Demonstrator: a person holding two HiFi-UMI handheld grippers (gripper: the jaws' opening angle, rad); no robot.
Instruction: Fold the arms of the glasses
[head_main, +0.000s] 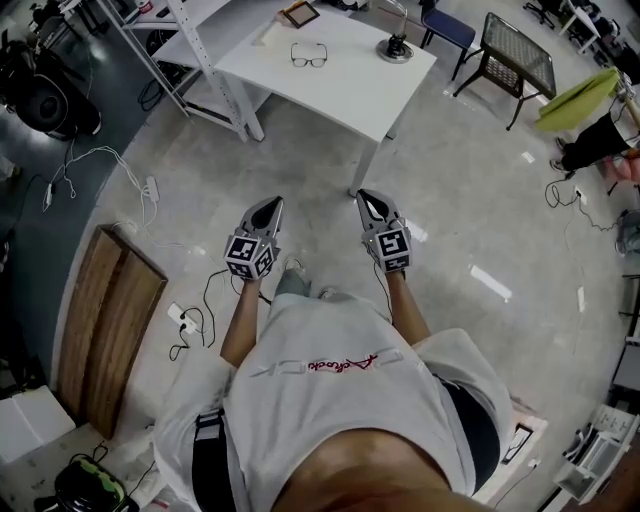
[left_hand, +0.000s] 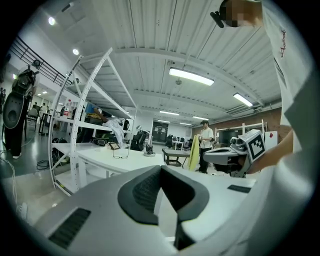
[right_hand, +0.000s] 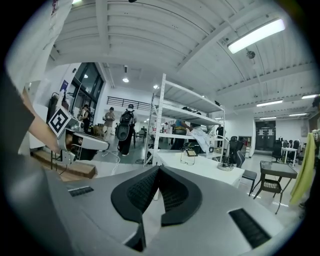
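The black-framed glasses (head_main: 309, 55) lie with arms spread on a white table (head_main: 350, 90), far ahead of both grippers. They show small in the left gripper view (left_hand: 120, 152) and in the right gripper view (right_hand: 188, 156). I hold my left gripper (head_main: 272, 204) and right gripper (head_main: 366, 196) side by side at waist height over the floor, well short of the table. Both point toward it. The jaws of the left gripper (left_hand: 160, 169) meet at the tip with nothing between them. So do those of the right gripper (right_hand: 158, 169).
On the table also stand a small picture frame (head_main: 299, 13) and a round lamp base (head_main: 395, 48). A white shelf rack (head_main: 205, 50) adjoins its left side. A chair (head_main: 447, 28) and a mesh side table (head_main: 518, 52) stand behind. A wooden board (head_main: 110, 325) and cables (head_main: 190, 320) lie on the floor at left.
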